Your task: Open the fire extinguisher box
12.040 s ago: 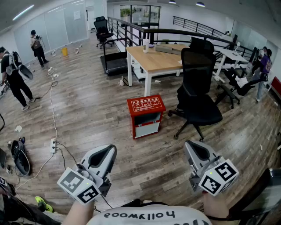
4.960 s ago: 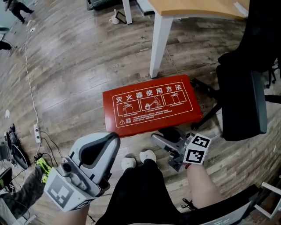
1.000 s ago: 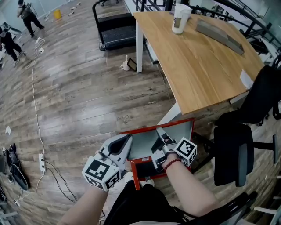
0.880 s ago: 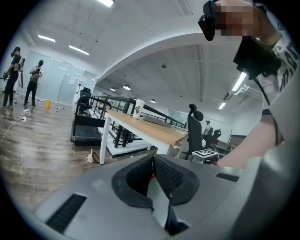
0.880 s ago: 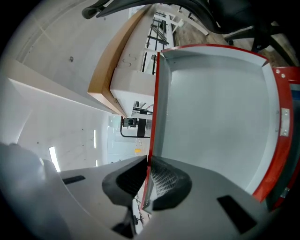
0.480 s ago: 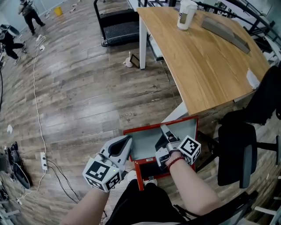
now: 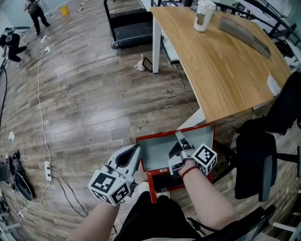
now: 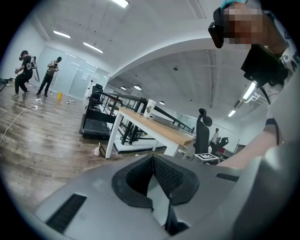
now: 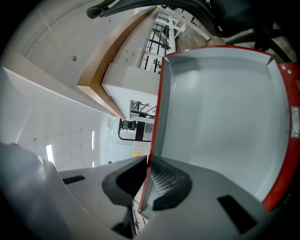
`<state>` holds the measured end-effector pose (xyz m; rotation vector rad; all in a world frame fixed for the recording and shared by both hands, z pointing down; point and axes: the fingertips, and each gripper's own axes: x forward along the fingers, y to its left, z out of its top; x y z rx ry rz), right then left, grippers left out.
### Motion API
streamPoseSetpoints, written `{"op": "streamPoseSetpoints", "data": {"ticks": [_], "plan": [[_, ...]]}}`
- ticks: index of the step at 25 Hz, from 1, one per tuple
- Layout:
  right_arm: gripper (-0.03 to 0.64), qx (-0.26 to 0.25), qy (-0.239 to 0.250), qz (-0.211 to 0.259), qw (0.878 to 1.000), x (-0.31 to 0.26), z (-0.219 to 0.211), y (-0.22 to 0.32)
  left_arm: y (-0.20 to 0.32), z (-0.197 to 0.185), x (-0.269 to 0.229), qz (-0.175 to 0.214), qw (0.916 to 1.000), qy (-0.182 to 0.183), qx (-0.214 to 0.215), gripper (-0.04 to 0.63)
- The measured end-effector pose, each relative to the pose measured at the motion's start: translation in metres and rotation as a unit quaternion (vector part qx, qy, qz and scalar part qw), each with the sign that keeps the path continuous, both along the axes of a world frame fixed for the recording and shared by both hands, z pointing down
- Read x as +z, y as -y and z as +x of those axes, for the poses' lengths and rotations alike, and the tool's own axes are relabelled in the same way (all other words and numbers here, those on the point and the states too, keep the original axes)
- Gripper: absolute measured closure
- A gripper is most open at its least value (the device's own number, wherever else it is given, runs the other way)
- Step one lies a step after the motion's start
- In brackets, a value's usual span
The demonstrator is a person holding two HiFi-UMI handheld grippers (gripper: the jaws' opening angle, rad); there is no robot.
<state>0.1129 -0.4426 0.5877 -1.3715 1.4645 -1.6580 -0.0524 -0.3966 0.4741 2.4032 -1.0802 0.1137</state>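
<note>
The red fire extinguisher box (image 7: 151, 189) stands on the floor just in front of my knees, under the table's corner. Its lid (image 7: 157, 151) is swung up, grey inside facing me, red rim around it. My right gripper (image 7: 178, 137) is shut on the lid's edge. In the right gripper view the red edge (image 9: 156, 117) runs between the pads (image 9: 161, 180), and the grey lid panel (image 9: 220, 117) fills the right side. My left gripper (image 7: 135, 151) hovers at the box's left side, shut (image 8: 153, 157) and holding nothing.
A wooden table (image 7: 225, 61) with a cup (image 7: 203, 14) stands right behind the box, its white leg (image 7: 190, 123) beside the lid. A black office chair (image 7: 256, 164) is at the right. A treadmill (image 7: 131, 28) is farther back. A power strip (image 7: 47, 165) and cable lie at the left.
Five seconds ago the lid lay flat and closed. Over the last second it stays raised in the right gripper's grip and both grippers hardly move; only my view shifts a little.
</note>
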Motion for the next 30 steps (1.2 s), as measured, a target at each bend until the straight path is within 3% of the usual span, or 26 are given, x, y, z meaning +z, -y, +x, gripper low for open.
{"op": "streamPoseSetpoints", "data": {"ticks": [21,26,30], "plan": [[0.586,0.007,0.003,0.024,1.000,-0.012,0.000,-0.011,-0.018,-0.012,-0.014,0.011,0.9998,-0.014,-0.009,0.589],[0.586,0.040,0.007,-0.002,0.999,-0.002,0.015,-0.026,-0.028,-0.013,-0.018,0.013,0.9997,-0.014,-0.017,0.589],[0.586,0.036,0.002,-0.003,0.999,-0.003,0.021,-0.038,-0.035,-0.019,-0.019,0.012,0.9994,-0.012,-0.028,0.588]]}}
